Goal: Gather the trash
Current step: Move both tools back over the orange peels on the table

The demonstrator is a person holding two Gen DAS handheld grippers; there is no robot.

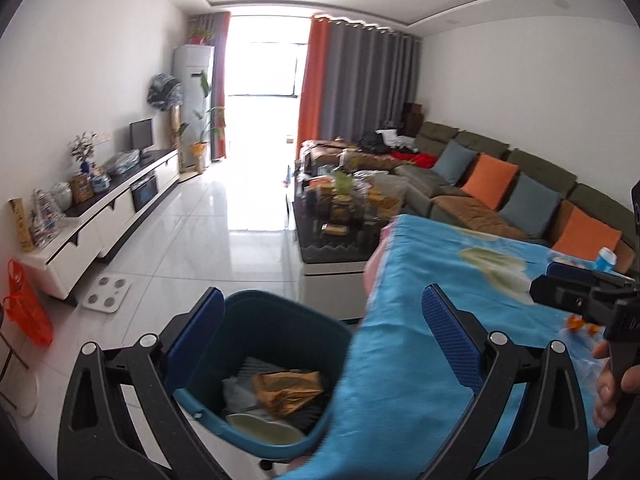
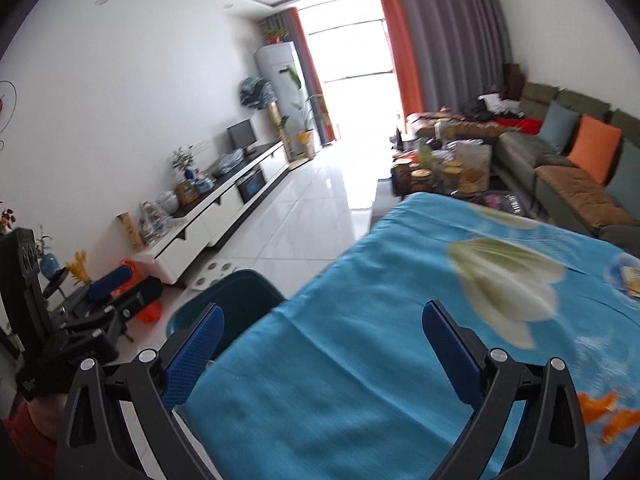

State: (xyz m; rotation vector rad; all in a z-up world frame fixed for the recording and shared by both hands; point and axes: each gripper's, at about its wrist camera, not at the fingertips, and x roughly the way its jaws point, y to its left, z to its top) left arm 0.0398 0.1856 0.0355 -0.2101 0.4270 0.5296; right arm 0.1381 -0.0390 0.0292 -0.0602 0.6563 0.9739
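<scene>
My left gripper is open with nothing between its blue pads, and it hangs above a teal trash bin on the floor beside the table. Inside the bin lie a crumpled golden wrapper and a pale piece of trash. My right gripper is open and empty over the blue flowered tablecloth. Orange peel pieces lie on the cloth to its right. The bin shows at the table's left edge. Each view catches the other gripper: the right gripper and the left gripper.
A blue and white container and a flat packet sit at the cloth's far right. A crowded coffee table and a sofa lie beyond. A TV cabinet, a scale and a red bag line the left.
</scene>
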